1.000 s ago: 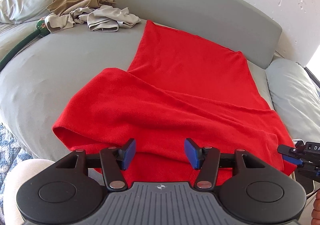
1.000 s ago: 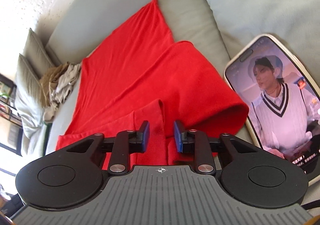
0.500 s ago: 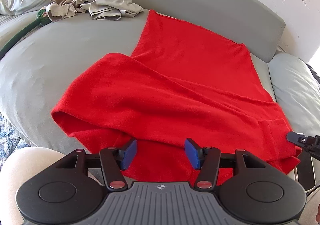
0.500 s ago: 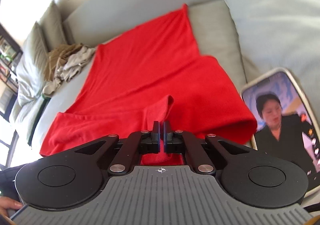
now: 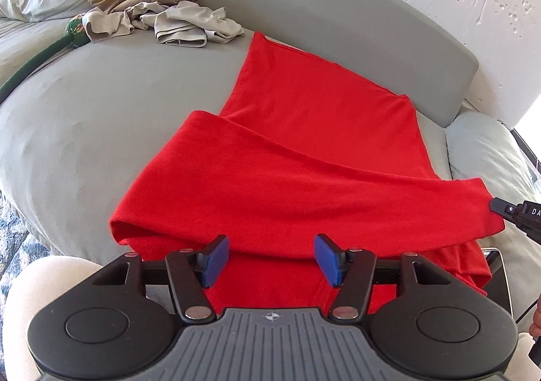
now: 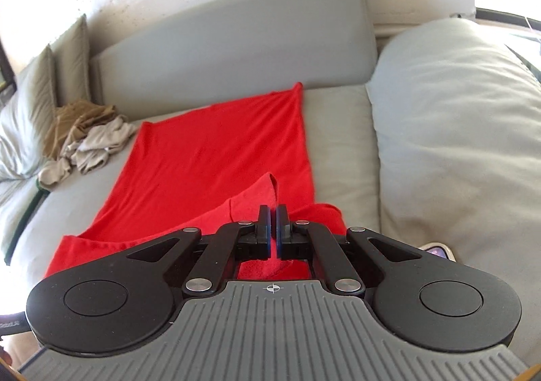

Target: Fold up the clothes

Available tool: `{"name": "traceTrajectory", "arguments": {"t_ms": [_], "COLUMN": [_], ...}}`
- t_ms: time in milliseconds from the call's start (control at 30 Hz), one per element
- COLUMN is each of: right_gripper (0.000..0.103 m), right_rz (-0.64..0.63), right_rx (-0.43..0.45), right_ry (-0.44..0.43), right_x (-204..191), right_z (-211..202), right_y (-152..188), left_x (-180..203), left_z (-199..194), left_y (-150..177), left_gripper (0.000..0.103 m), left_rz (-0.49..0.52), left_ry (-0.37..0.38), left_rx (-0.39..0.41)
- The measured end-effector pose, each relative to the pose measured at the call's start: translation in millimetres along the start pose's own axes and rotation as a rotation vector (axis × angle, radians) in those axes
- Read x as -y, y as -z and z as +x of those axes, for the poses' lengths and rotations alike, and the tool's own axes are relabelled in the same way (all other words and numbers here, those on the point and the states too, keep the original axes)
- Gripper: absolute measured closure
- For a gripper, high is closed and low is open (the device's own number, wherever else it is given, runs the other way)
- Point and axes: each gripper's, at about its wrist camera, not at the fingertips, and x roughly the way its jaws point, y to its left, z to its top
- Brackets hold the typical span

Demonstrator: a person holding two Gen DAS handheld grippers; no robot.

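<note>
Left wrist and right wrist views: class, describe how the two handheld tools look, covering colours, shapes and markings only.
Both the left tool and right tool share one design: black linkage arms with silver rivets, blue pads on the fingers, two round black discs, and a ribbed grey base bearing a small crosshair mark.

Both mounted behind a claw, low and close over the red garment (image 5: 304, 151), facing the sofa back (image 6: 236, 42); shared: garment, clothes pile (image 5: 162, 15).
</note>
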Motion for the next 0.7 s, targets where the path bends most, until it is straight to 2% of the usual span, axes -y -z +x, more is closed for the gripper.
{"name": "traceTrajectory", "arguments": {"t_ms": [67, 133, 233, 267, 300, 333, 400, 500, 533, 567, 633, 667, 700], "right_gripper": [0.101, 0.098, 0.077, 0.061, 0.05, 0.049, 0.049, 0.049, 0.049, 0.052, 0.066, 0.078, 0.08], "right_rz": [0.004, 0.02, 0.044, 0.055, 0.061, 0.067, 0.076, 0.09, 0.092, 0.095, 0.089, 0.086, 0.082], "right_rx": [-0.028, -0.11, -0.214, -0.208, -0.192, -0.176, -0.139, -0.054, -0.02, 0.002, -0.003, -0.007, -0.026], "right_ry": [0.043, 0.038, 0.048, 0.048, 0.056, 0.064, 0.081, 0.062, 0.046, 0.024, -0.008, -0.023, -0.031], "right_x": [8.5, 17.3, 23.8, 25.2, 25.5, 25.8, 26.2, 27.5, 26.4, 26.6, 22.4, 20.3, 17.4], "right_z": [12.5, 30.4, 45.1, 41.6, 34.8, 28.0, 12.9, -12.6, -20.6, -23.7, -14.9, -10.0, 0.4], "right_y": [5.5, 12.9, 25.2, 28.3, 29.8, 31.3, 31.9, 28.4, 25.6, 23.4, 17.7, 14.9, 13.2], "left_x": [-1.9, -3.3, -6.5, -7.8, -9.0, -10.3, -13.5, -19.3, -20.1, -18.1, -12.1, -9.3, -9.4], "left_z": [3.1, 4.7, 4.9, 4.5, 3.8, 3.0, 0.1, -6.1, -6.3, -3.5, 8.3, 17.2, 29.6], "left_y": [0.8, 1.7, 2.6, 2.9, 2.9, 3.0, 2.5, -4.5, -9.2, -15.7, -28.6, -34.8, -40.4], "left_gripper": [0.047, 0.047, 0.047, 0.047, 0.047, 0.047, 0.046, 0.051, 0.054, 0.067, 0.076, 0.076, 0.076], "left_rz": [-0.003, 0.006, 0.01, 0.008, 0.006, 0.003, -0.002, -0.02, -0.021, -0.011, 0.033, 0.058, 0.067], "left_ry": [-0.009, -0.025, -0.048, -0.056, -0.063, -0.071, -0.074, -0.051, -0.042, -0.034, -0.036, -0.048, -0.076], "left_rx": [-0.009, -0.011, -0.014, -0.017, -0.021, -0.024, -0.021, 0.033, 0.053, 0.066, 0.097, 0.111, 0.118]}}
